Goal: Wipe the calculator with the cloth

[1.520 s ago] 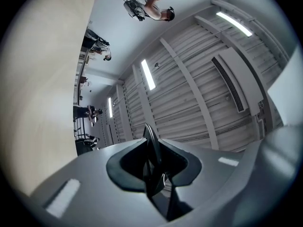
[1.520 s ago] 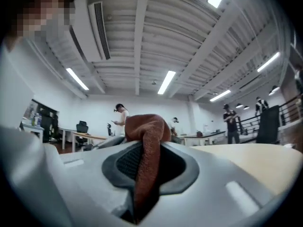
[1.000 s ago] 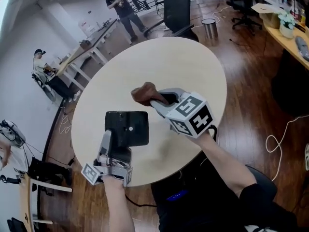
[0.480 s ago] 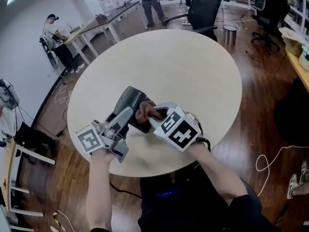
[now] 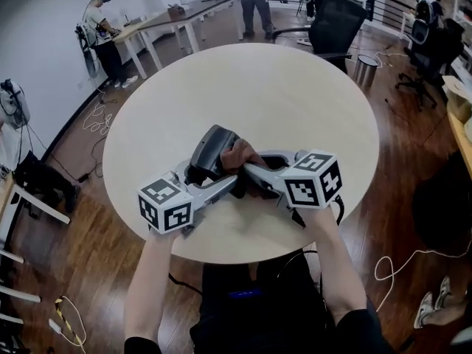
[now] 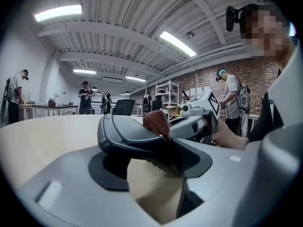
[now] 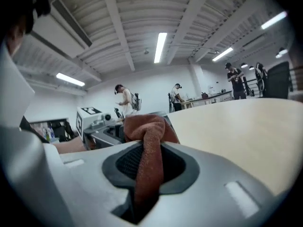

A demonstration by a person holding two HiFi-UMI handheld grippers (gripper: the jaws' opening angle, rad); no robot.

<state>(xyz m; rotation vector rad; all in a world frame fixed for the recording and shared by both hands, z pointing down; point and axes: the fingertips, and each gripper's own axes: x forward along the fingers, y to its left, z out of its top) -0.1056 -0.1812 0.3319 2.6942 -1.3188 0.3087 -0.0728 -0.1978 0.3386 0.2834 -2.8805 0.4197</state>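
While the right gripper pinches a bunched rust-brown cloth tight between its fingers, the left gripper has its fingers spread wide and closing round the calculator. Both dark pads look to meet the calculator's two sides in the left gripper view. The calculator sits near the front of the round counter, directly ahead of the left fingers. It is tipped up, so its grey back faces the head view and pale counter shows beneath it.

Its long axis runs away from the person, slanting a little leftward. The cloth comes in from the calculator's right side and already touches its near right edge, so the right hand is the one placed to wipe. I judge the coming stroke should run lengthwise along that axis, away from the person. The left fingers would brace the body against the push. A loose hold there could let the calculator twist.
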